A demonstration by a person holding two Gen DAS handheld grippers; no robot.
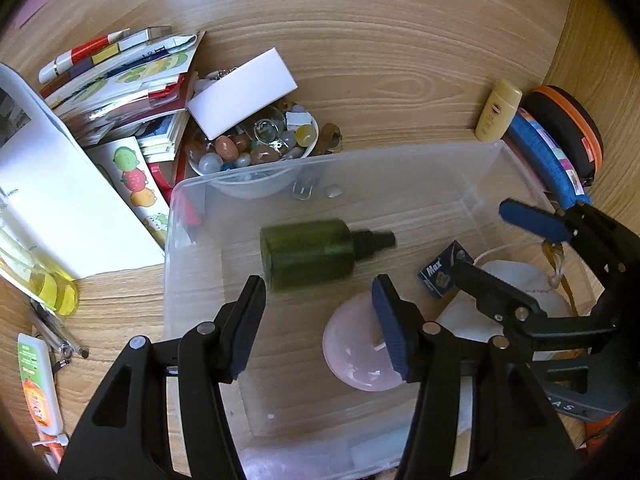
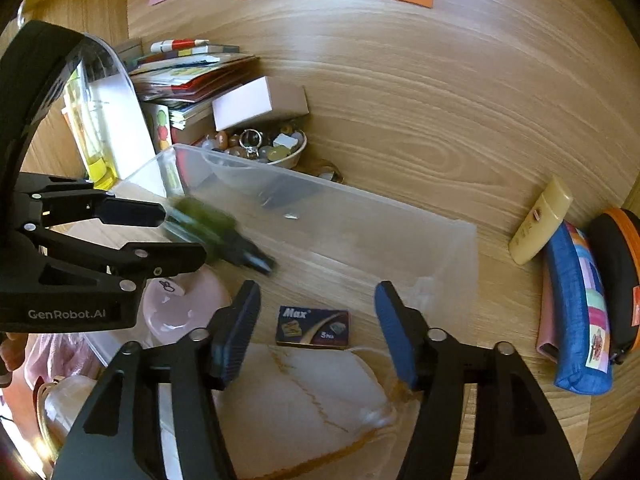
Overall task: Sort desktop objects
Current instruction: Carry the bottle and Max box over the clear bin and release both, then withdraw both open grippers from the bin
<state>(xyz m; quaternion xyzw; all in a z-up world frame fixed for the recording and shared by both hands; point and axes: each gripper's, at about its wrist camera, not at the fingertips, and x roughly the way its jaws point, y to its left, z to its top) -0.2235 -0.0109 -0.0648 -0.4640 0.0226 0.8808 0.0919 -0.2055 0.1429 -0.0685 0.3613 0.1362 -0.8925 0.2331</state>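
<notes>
Two grippers, jaws apart, empty: left gripper (image 1: 318, 290), right gripper (image 2: 318, 308) | green bottle (image 1: 308, 254) blurred mid-frame inside clear bin (image 1: 400, 156), seemingly just dropped for sorting

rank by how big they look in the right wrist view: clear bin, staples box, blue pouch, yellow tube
1. clear bin, by far the largest.
2. blue pouch.
3. yellow tube.
4. staples box.

The tube and the staples box look close in size; the box sits nearer the camera, so that order is unsure.
</notes>
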